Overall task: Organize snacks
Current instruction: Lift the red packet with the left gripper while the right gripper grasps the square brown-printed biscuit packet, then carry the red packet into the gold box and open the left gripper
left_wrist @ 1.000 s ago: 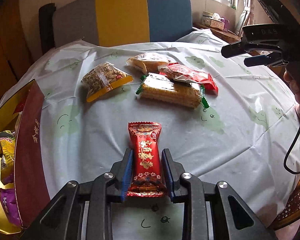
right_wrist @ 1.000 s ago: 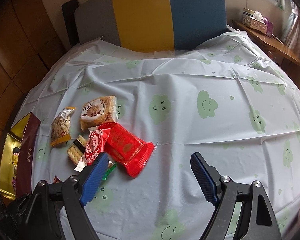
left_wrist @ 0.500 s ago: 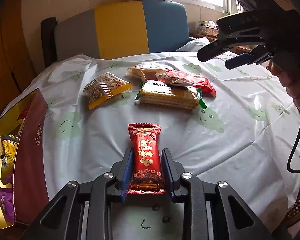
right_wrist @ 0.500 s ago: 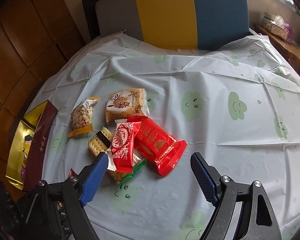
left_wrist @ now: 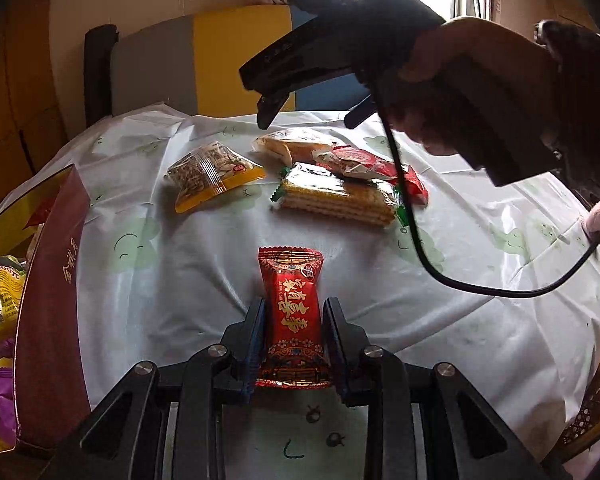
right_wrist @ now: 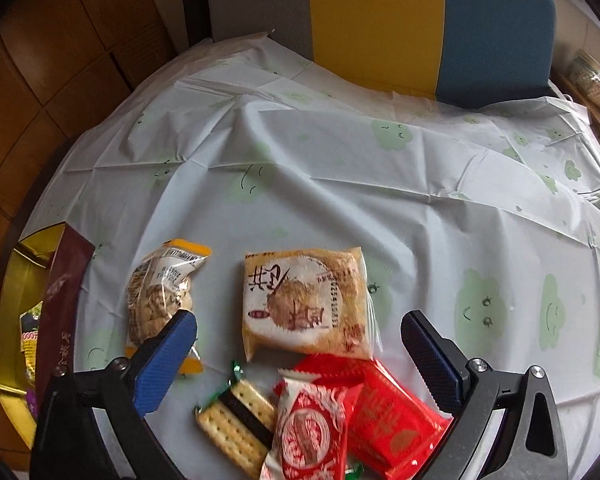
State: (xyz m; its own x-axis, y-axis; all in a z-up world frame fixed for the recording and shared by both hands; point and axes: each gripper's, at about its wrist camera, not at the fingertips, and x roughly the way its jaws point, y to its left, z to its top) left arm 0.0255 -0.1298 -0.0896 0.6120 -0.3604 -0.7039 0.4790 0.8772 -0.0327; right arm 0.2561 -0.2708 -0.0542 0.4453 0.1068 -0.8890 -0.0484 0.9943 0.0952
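On the worktop (left_wrist: 188, 288), covered with a white cloth printed with green smiling faces, the left hand-held gripper (left_wrist: 294, 336) pinches a long red candy packet (left_wrist: 293, 312) by its near end, blue pads pressed against both sides, the packet's far end pointing toward the middle of the cloth. Beyond it lies a loose cluster of snacks: a clear bag of nuts with a yellow edge (left_wrist: 210, 172), a pale round-cake packet (right_wrist: 304, 304), a green-ended cracker packet (left_wrist: 336, 196), and two red packets (right_wrist: 364, 412) overlapping one another and lying partly on the crackers. At the left edge of the worktop stands an open gift box with a maroon wall and gold inside (left_wrist: 48, 280), and a yellow-and-purple packet (left_wrist: 4, 296) with other wrapped snacks shows inside it. The right hand-held gripper (right_wrist: 300, 344), held by a person's hand (left_wrist: 452, 80) with a black cable (left_wrist: 440, 268) drooping from it, hangs above the cluster; its jaws have just been opening and now stand spread wide, one blue pad over the nut bag's near end, the other to the right of the red packets, touching nothing that can be seen, with the cake packet showing in the gap between them. A chair back in grey, yellow and blue (right_wrist: 380, 12) rises behind the far edge of the worktop
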